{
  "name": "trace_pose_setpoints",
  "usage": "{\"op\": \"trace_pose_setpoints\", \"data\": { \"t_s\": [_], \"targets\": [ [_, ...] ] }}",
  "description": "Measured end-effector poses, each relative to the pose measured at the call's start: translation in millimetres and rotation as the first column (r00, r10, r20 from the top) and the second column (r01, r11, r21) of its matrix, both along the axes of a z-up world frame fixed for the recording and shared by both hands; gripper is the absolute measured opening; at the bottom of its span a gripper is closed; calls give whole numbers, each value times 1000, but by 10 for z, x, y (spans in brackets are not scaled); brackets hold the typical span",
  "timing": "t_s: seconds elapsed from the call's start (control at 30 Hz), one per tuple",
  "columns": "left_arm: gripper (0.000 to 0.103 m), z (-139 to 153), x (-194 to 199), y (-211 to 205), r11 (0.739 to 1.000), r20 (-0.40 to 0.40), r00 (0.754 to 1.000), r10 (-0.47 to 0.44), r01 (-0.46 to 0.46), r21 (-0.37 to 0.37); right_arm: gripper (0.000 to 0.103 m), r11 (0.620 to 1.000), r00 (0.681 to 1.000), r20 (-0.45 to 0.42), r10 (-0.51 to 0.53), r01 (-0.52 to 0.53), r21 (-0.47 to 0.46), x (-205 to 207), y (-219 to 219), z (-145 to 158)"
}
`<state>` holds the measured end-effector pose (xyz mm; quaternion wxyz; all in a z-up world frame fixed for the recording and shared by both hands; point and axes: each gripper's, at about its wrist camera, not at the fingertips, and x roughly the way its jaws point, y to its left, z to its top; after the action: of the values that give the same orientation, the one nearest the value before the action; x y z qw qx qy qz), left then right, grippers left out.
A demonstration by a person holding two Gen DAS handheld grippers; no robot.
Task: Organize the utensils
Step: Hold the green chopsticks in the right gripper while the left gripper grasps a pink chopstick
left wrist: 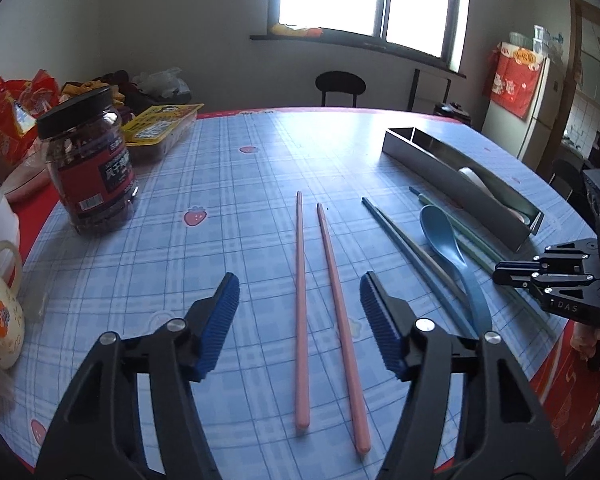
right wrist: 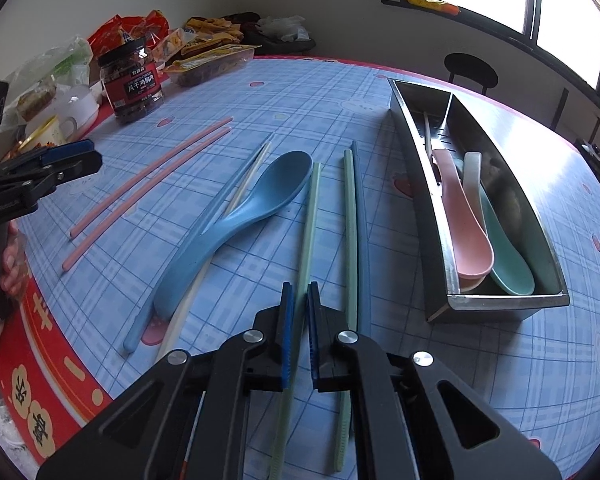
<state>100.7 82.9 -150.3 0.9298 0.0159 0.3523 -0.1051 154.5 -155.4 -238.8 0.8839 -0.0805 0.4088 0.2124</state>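
Fingers [right wrist: 298, 308] tight on green chopstick [right wrist: 309, 232] — tabletop.

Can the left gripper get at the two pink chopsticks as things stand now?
Probably yes. The left gripper is open with the pink chopsticks lying flat on the tablecloth between its fingers, nothing over them. The blue spoon lies off to the side.

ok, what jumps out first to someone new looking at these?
The right tool shut on a green chopstick near the table's front edge. Left of it lies a big blue spoon; to the right, the steel tray holding pink and teal spoons. The left tool straddles two pink chopsticks.
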Motion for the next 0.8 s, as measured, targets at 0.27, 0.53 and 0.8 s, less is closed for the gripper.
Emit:
{"op": "trace_pose_setpoints", "data": {
  "t_s": [0.27,0.53,0.8],
  "targets": [
    [34,-254,401,-115,996,-132,991,-14,26,84,7,999,1000,-13,-1,1,37,26,-43,-6],
    [28,-328,495,-178,989,-163,987,-4,27,143,7,999,1000,-16,0,0,44,43,-49,-8],
    [29,-340,447,-287,974,-130,991,20,10,226,8,999,1000,-13,1,0,36,46,-38,-9]
  ]
}}
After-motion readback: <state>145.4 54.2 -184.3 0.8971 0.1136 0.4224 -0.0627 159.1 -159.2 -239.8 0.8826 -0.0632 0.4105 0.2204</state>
